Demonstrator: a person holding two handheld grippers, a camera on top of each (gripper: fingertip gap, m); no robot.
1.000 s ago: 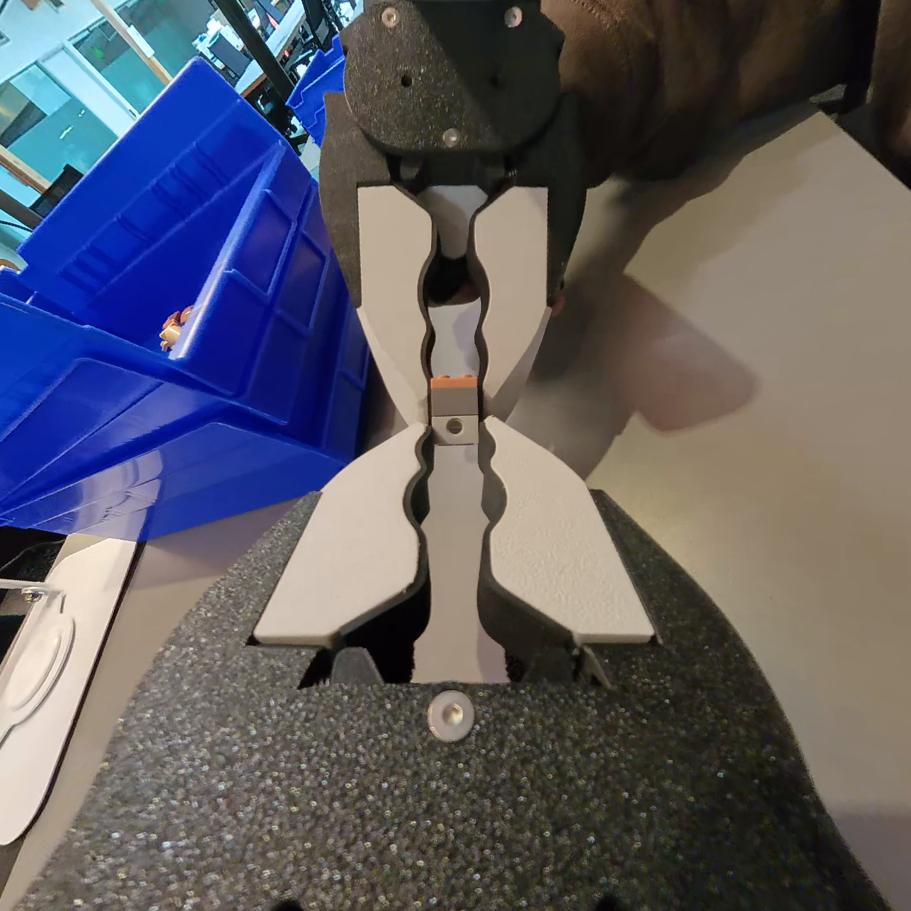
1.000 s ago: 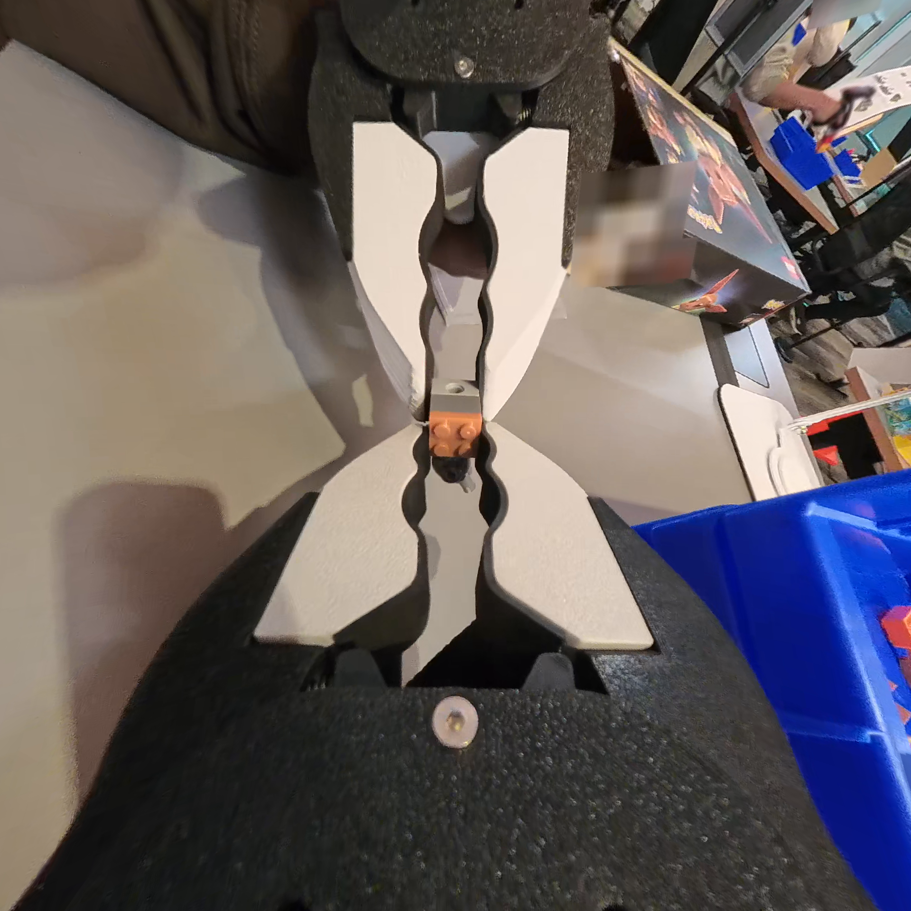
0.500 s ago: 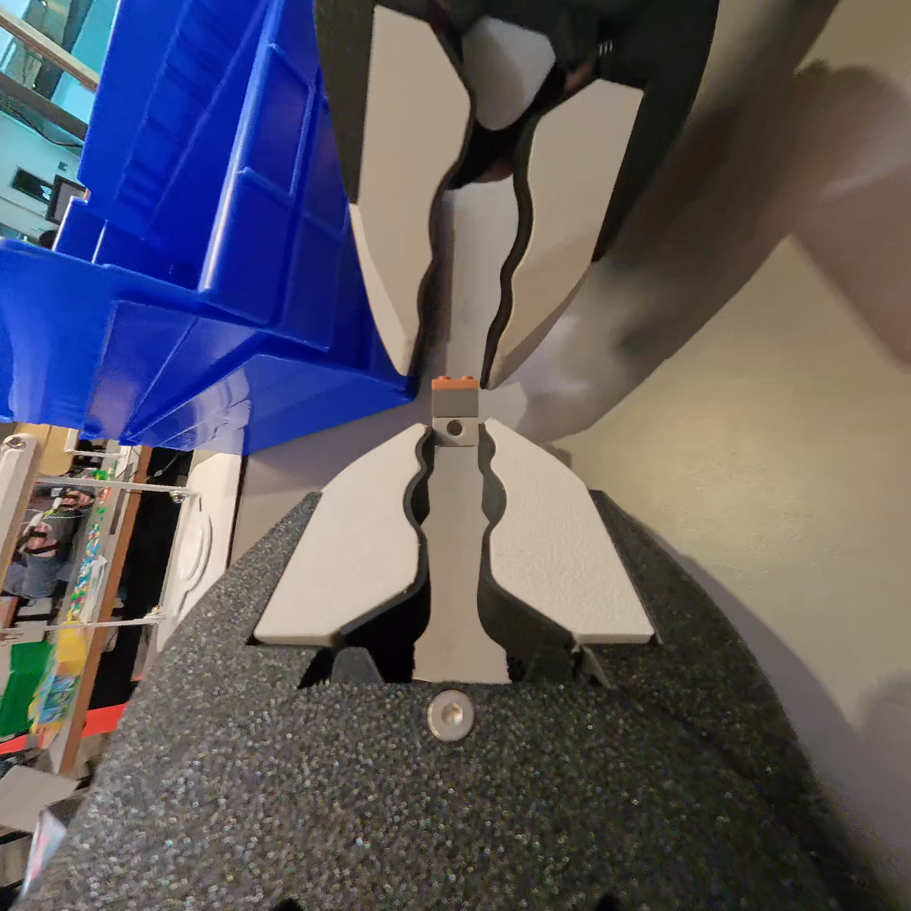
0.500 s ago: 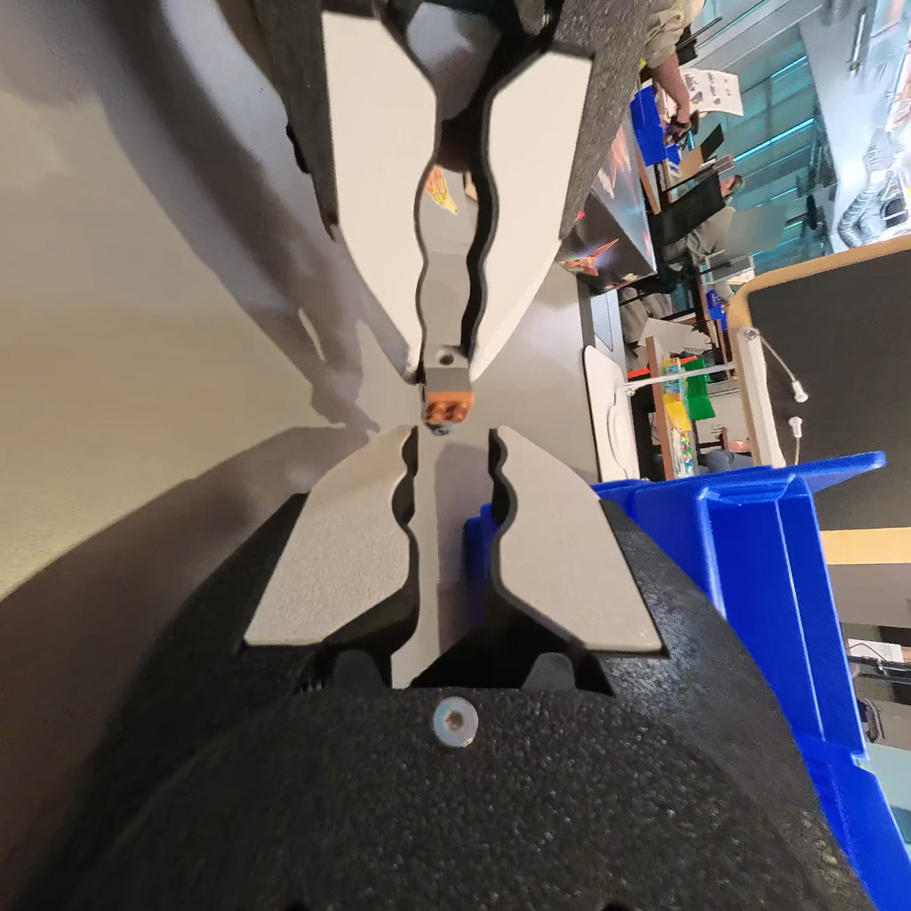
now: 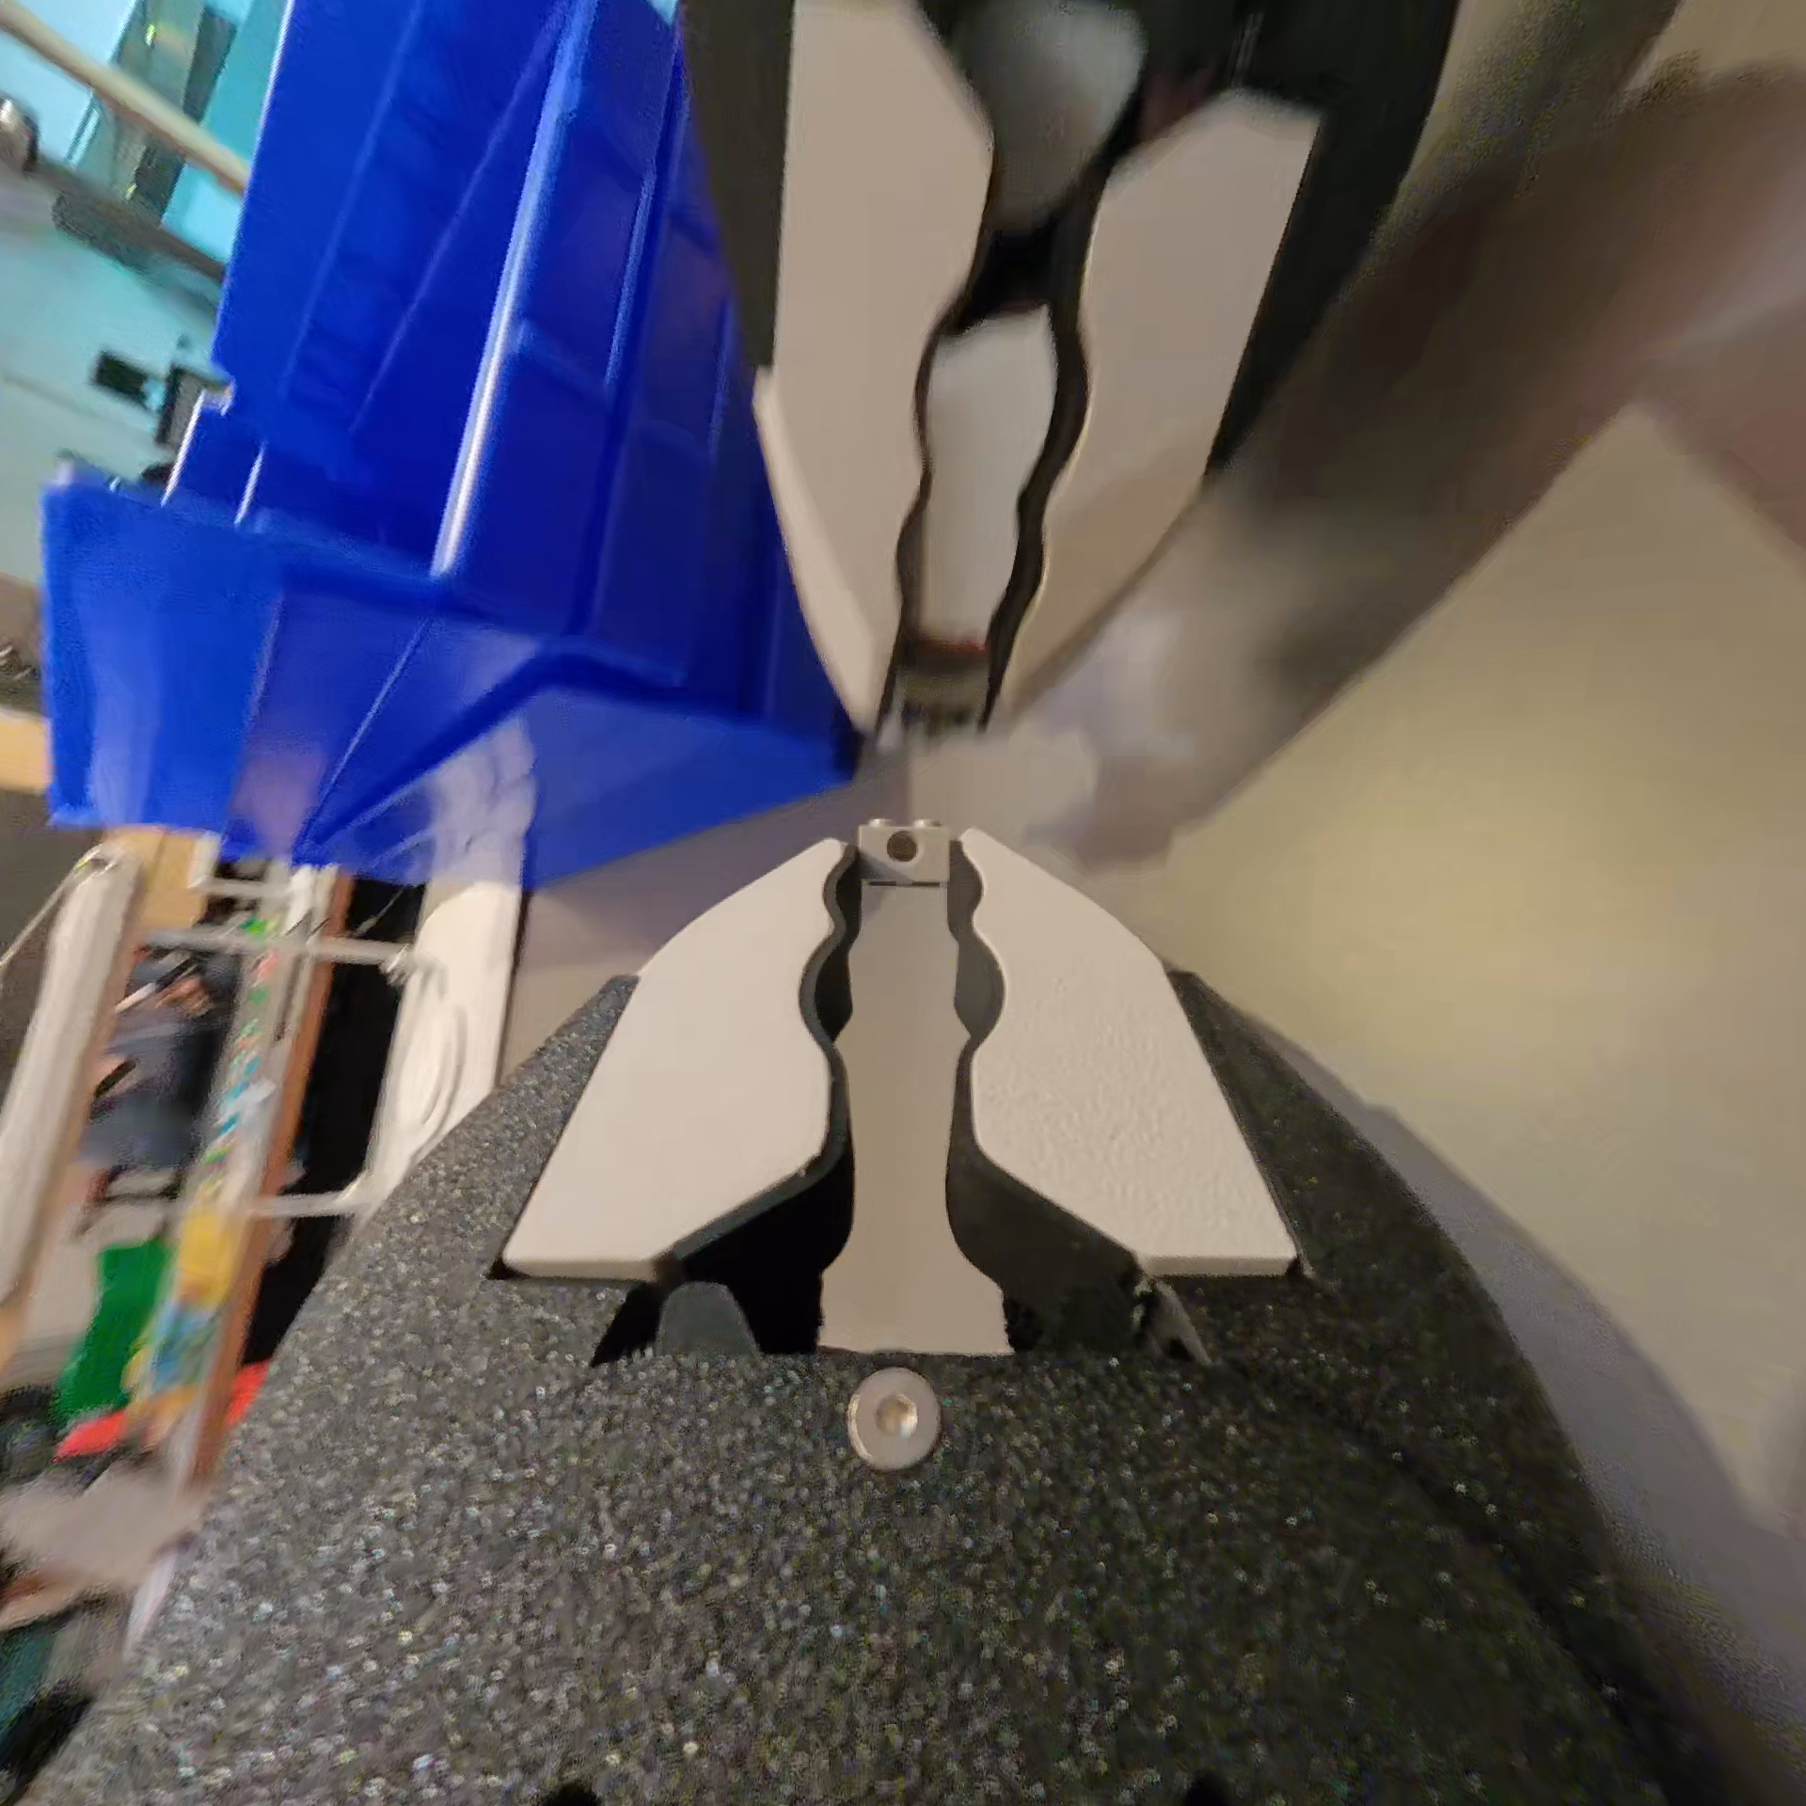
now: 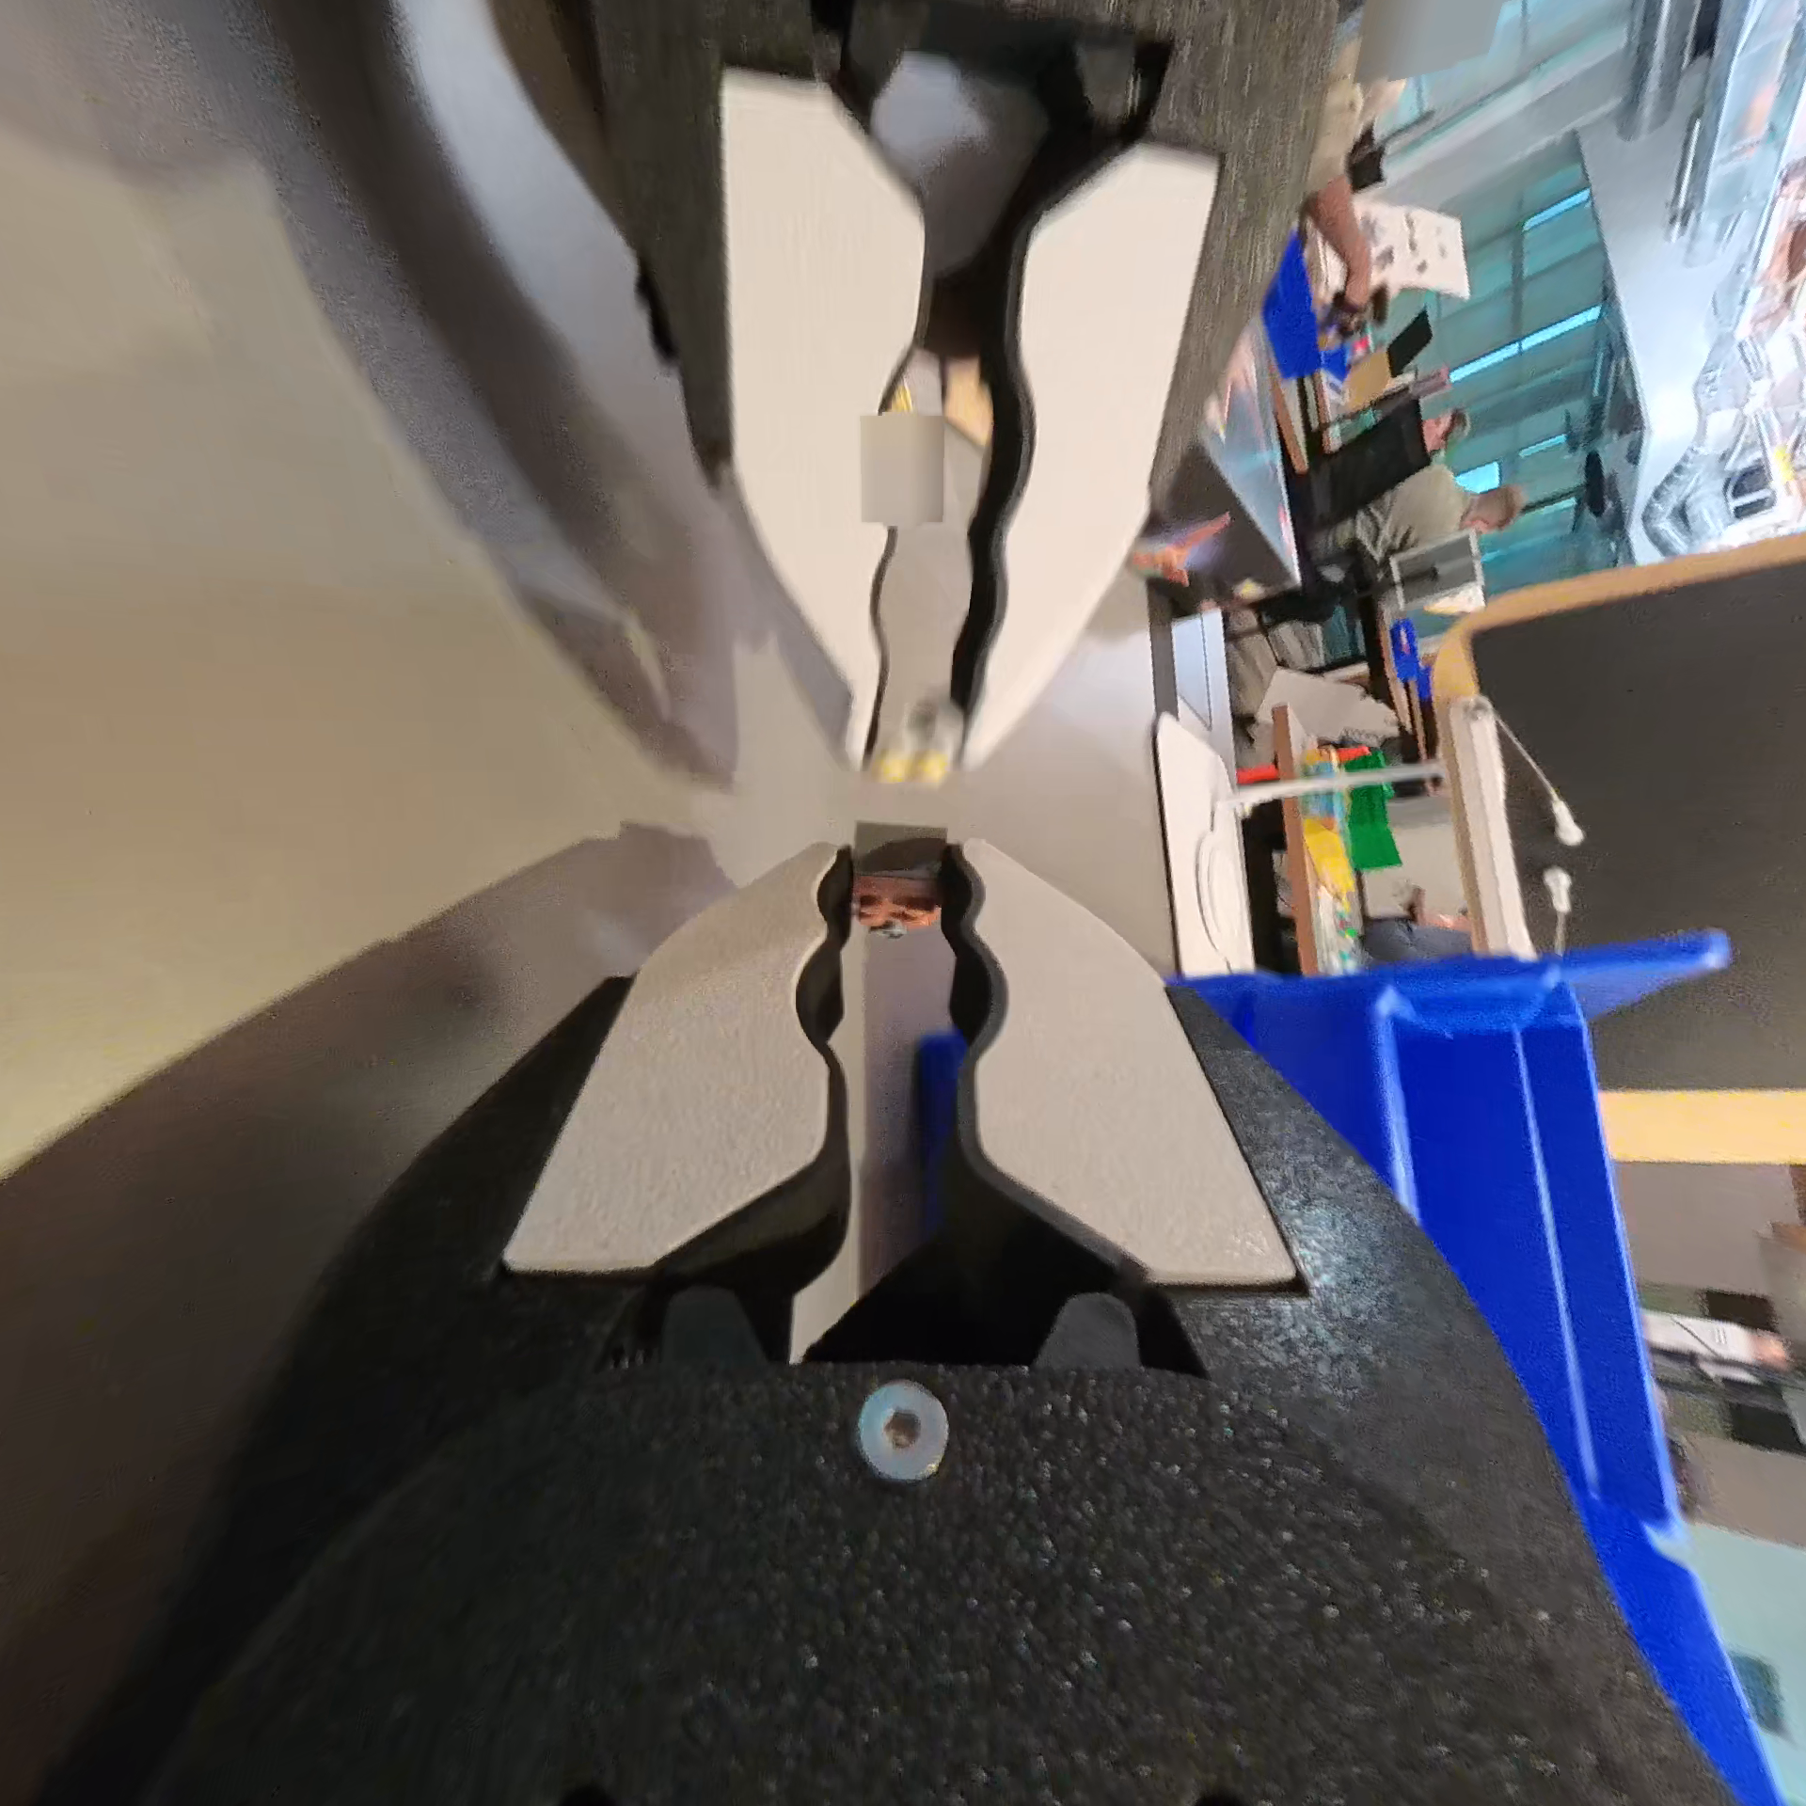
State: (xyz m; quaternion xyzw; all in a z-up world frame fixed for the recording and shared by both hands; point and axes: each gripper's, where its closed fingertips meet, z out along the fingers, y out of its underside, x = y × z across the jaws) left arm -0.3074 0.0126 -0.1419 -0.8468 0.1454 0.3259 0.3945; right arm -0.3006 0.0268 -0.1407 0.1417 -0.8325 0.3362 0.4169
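My left gripper (image 5: 904, 848) is shut on a small grey brick (image 5: 904, 860) with a round hole in its side and studs on top. My right gripper (image 6: 899, 875) is shut on a small orange brick (image 6: 894, 911) with a dark piece above it. The two grippers point tip to tip over the pale table (image 5: 1515, 782), with a small gap between the bricks. The right gripper (image 5: 933, 684) shows blurred at the top of the left wrist view. The left gripper (image 6: 909, 757) shows at the top of the right wrist view, with the grey brick (image 6: 914, 762) at its tips.
Blue plastic bins (image 5: 440, 586) stand to the left of the left gripper; one also shows in the right wrist view (image 6: 1466, 1173). A white tray-like plate (image 6: 1207, 860) lies near the table edge. People sit at desks (image 6: 1417, 508) far behind. The tips of both grippers are at nearly the same place.
The grey and orange bricks were joined between both grippers. Now they are apart: the orange one stays in the right gripper, the grey one in the left. Both views have rolled.
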